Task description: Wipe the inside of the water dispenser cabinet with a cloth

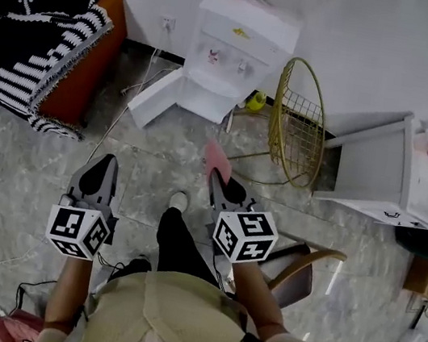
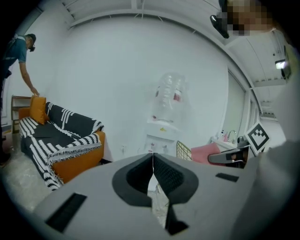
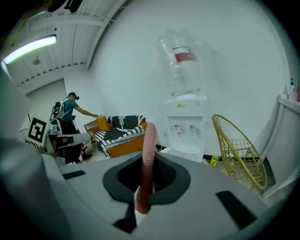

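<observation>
The white water dispenser (image 1: 234, 47) stands against the far wall with a clear bottle on top and its cabinet door (image 1: 155, 97) swung open to the left. In the right gripper view the water dispenser (image 3: 186, 124) is some way ahead. My right gripper (image 1: 217, 176) is shut on a pink cloth (image 1: 216, 158), which stands up between its jaws as a pink cloth (image 3: 147, 161) edge. My left gripper (image 1: 100, 173) is shut with nothing in it, held beside the right one, well short of the dispenser (image 2: 161, 133).
A gold wire basket (image 1: 298, 123) stands right of the dispenser, with a yellow bottle (image 1: 256, 100) by its base. An orange sofa with a striped blanket (image 1: 45, 38) is at left. A white cabinet (image 1: 391, 169) is at right. A person (image 3: 70, 112) bends by the sofa.
</observation>
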